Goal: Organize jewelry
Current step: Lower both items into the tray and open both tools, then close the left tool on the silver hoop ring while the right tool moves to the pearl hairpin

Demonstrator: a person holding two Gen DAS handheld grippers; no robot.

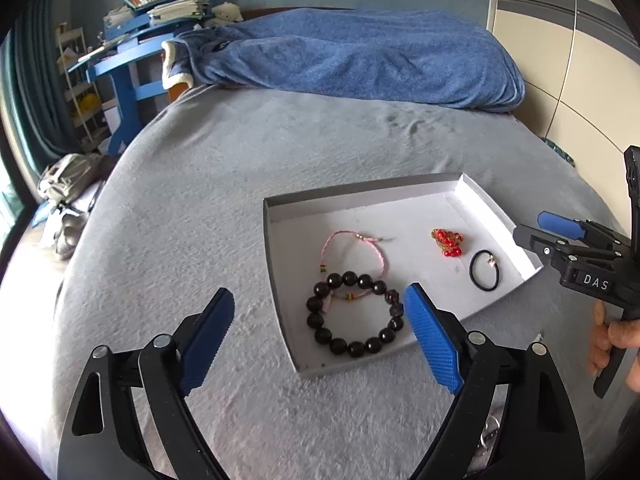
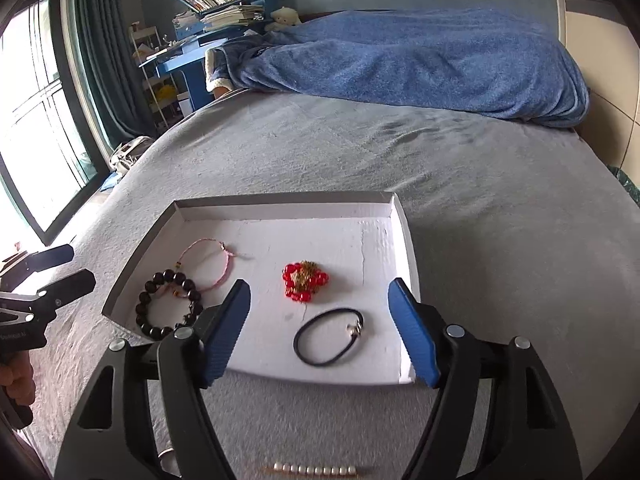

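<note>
Four pieces sit in the shallow white tray (image 2: 404,240) on the grey bed (image 2: 500,208). The dark bead bracelet (image 2: 170,305) lies at the tray's 8 o'clock corner, overlapping the pink cord bracelet (image 2: 208,266) just beyond it. Dead centre is the red bead cluster (image 2: 306,281); at 5 o'clock from that lies the black hair tie (image 2: 329,337), apart from it. A pearl strand (image 2: 316,470) waits on the bed, outside the tray's near edge. Right gripper (image 2: 320,330) hangs over the hair tie, fingers spread wide, empty. Left gripper (image 1: 320,338) hovers above the dark beads, fingers likewise spread, nothing held. A blue blanket (image 2: 420,64) is heaped at 12 o'clock.
</note>
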